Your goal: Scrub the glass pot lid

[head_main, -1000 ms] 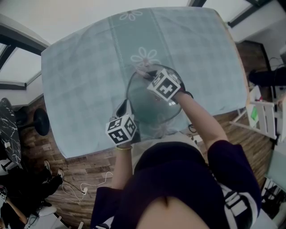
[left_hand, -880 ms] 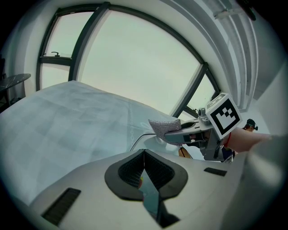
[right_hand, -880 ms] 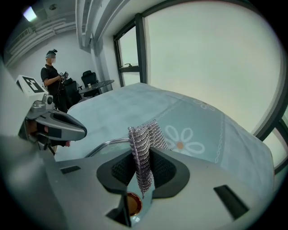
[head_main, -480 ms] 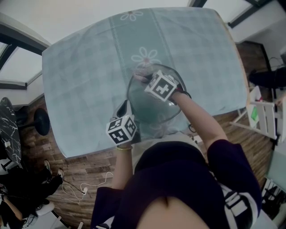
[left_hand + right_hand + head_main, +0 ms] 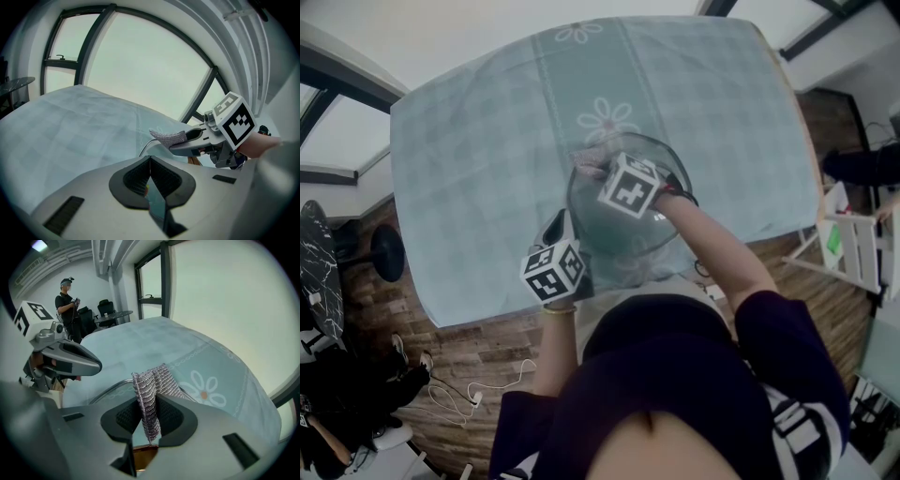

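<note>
The round glass pot lid (image 5: 628,230) is over the table's near edge, gripped at its near-left rim by my left gripper (image 5: 565,225). In the left gripper view, that gripper (image 5: 150,161) is shut on the lid (image 5: 157,204), which shows edge-on between the pads. My right gripper (image 5: 592,161) reaches over the lid to its far-left rim. It is shut on a grey knitted scrubbing cloth (image 5: 150,385), whose free end lies on the glass by the metal rim (image 5: 110,389). The cloth (image 5: 168,137) also shows at that gripper's tip in the left gripper view.
A teal checked tablecloth (image 5: 487,141) with flower prints covers the table. To the right stands a white chair (image 5: 853,244); a black stool (image 5: 384,253) and cables (image 5: 459,398) are on the wooden floor at left. A person (image 5: 65,305) stands far behind.
My right gripper has slid left across the lid with the cloth, and its marker cube has rolled. The left gripper and the lid have stayed put.
</note>
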`<state>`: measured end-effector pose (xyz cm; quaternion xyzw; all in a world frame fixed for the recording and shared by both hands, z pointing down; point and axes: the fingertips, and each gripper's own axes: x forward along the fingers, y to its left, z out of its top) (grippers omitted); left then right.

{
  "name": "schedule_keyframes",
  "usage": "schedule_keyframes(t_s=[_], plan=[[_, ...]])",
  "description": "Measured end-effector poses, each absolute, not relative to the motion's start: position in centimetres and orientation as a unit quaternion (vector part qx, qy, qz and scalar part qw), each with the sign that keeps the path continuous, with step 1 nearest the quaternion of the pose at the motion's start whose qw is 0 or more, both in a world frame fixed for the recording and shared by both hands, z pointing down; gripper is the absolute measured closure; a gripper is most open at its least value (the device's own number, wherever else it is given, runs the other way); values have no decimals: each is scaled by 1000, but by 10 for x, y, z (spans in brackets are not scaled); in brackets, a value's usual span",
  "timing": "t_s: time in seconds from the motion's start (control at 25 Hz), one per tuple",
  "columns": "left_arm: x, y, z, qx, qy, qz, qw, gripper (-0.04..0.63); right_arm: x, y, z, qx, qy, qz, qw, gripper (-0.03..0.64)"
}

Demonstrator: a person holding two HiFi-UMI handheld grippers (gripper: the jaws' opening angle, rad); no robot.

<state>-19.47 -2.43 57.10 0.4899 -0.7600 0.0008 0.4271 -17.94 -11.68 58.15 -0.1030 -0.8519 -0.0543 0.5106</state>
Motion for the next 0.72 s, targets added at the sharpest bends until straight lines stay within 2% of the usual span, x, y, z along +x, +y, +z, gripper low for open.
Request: schedule_keyframes(t_s=[0.24, 0.72], plan=[[-194, -20, 570, 488, -761, -1, 427, 595, -177, -96, 585, -136, -837, -86, 523, 537], [-188, -16, 566, 493, -760, 2, 424, 594, -163, -65, 585, -167, -825, -71, 535, 537]])
